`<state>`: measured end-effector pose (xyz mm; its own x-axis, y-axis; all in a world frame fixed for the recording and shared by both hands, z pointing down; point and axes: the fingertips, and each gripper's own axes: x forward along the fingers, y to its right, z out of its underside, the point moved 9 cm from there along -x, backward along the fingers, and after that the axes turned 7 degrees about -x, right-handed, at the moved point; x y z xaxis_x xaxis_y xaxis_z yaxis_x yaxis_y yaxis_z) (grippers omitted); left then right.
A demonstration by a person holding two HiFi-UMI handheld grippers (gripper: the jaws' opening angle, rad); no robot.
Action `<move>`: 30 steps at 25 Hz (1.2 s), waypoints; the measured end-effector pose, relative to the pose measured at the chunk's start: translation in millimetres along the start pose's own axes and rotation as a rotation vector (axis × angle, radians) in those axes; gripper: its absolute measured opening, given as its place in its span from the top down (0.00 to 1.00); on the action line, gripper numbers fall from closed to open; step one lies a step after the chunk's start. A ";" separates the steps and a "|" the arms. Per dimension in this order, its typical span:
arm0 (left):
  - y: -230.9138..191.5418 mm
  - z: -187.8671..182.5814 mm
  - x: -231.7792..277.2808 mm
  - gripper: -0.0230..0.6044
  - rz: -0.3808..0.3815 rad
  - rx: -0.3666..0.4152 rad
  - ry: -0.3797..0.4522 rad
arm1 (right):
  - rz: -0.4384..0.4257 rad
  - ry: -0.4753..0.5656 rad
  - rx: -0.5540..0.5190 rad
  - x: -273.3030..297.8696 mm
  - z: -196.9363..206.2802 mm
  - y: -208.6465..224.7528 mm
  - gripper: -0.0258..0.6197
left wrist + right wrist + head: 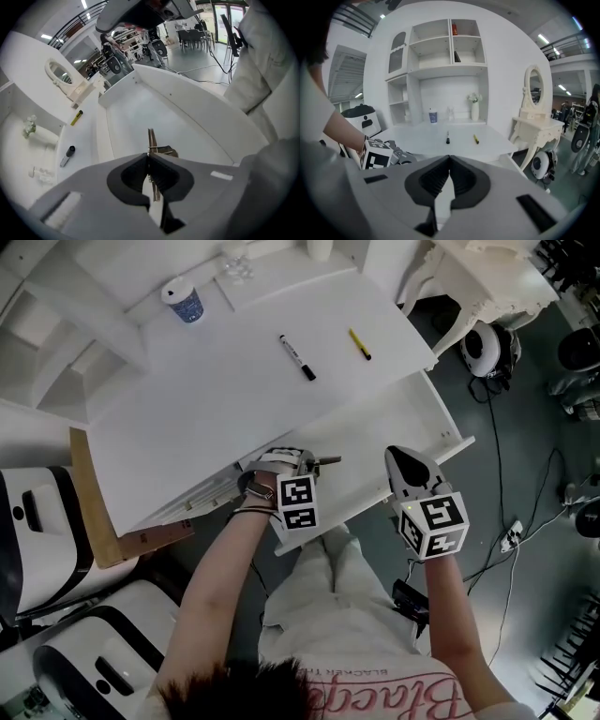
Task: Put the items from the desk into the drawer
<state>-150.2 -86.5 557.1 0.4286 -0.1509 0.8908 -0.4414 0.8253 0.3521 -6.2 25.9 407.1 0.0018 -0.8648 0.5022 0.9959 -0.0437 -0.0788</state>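
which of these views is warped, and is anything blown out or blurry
Head view: lines nearly straight, light even, the white desk close to washed out. Left gripper view: strong fisheye with black corners, so the drawer walls curve. Right gripper view: same fisheye, the shelves bow, and the ceiling lights burn white at top right.

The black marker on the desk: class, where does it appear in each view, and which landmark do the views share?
Head view: black marker on the desk, upper middle, left of the yellow pen.
Left gripper view: far left, below the yellow pen.
Right gripper view: centre, above the jaws, left of the yellow pen.
Shared landmark: the yellow pen.
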 end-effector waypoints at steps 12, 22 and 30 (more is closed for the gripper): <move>7.9 13.7 19.2 0.93 0.063 0.016 -0.029 | 0.038 -0.023 0.034 -8.1 10.4 6.9 0.95; 32.7 22.0 30.4 0.85 0.189 -0.028 -0.061 | 0.038 -0.038 0.032 -12.0 13.5 2.0 0.95; 28.2 20.7 16.9 0.65 0.214 -0.115 -0.031 | 0.040 -0.033 0.033 -16.9 12.0 -3.1 0.95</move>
<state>-171.7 -77.0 588.1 0.3094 0.0191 0.9507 -0.4260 0.8966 0.1207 -8.2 46.6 409.2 0.0440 -0.8487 0.5271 0.9975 0.0076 -0.0709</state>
